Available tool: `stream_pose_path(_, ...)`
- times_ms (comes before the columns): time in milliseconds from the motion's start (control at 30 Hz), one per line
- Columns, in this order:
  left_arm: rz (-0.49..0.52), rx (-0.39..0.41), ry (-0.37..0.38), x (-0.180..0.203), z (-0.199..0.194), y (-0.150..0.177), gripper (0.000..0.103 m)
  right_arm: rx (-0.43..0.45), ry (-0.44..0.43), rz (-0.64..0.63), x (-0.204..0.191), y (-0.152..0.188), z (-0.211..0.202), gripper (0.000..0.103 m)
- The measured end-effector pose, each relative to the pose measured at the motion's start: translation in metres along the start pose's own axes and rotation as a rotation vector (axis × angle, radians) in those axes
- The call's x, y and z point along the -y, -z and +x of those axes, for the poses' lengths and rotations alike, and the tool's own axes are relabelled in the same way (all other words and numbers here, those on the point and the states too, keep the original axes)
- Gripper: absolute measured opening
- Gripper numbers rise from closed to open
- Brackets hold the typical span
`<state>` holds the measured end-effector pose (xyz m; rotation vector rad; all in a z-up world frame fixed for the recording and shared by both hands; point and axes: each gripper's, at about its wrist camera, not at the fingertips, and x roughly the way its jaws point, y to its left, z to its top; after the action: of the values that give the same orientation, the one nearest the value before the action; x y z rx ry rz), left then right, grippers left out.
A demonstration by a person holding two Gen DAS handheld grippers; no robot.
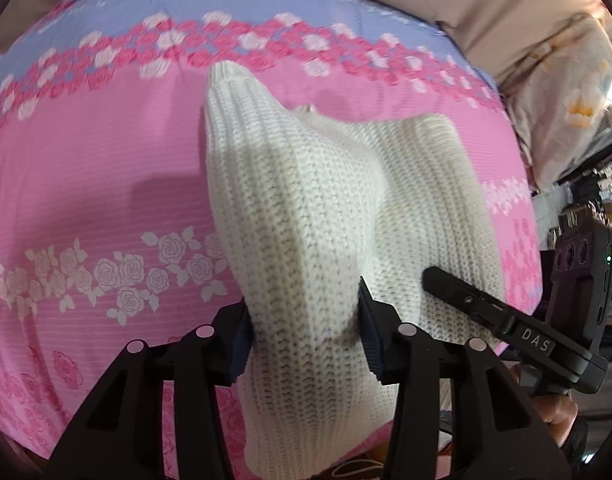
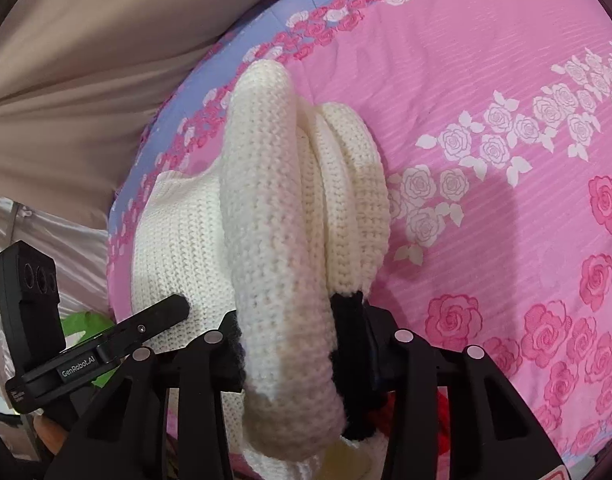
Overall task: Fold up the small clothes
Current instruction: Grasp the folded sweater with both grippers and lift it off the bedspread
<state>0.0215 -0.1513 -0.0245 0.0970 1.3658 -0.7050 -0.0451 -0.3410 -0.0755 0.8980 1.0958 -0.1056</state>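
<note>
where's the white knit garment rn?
The white knit garment is on the pink floral bedsheet, bunched between both the left gripper and right gripper, centre of each wrist view.

Bright and even throughout, with soft shadows on the pink bedspread [image 1: 105, 168] left of the jaws and, in the right wrist view, right of them. Strongly bowed by fisheye distortion, dark-vignetted at corners. Slightly motion-blurred beyond the jaws.

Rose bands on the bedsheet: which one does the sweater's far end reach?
The pink-and-white rose band along the lilac stripe; the white-outline rose band lies beside the cream sweater.
</note>
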Motion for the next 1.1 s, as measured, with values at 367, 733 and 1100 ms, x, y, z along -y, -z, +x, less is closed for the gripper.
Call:
stream_pose_path(367,0.079,0.14,0.096,0.026,-0.089,0.003,0.041,0.122,-0.094,-0.034,-0.032,0.013,-0.081,0.04)
stream_pose_path(733,0.234,0.439,0.151,0.052,-0.22,-0.003,0.041,0.403,-0.225,-0.208,-0.106,0.015,-0.184,0.04)
stream_pose_path(1100,0.388,0.792,0.135,0.056,-0.353,0.005,0.042,0.729,-0.333,-0.493,-0.206,0.023,-0.292,0.04)
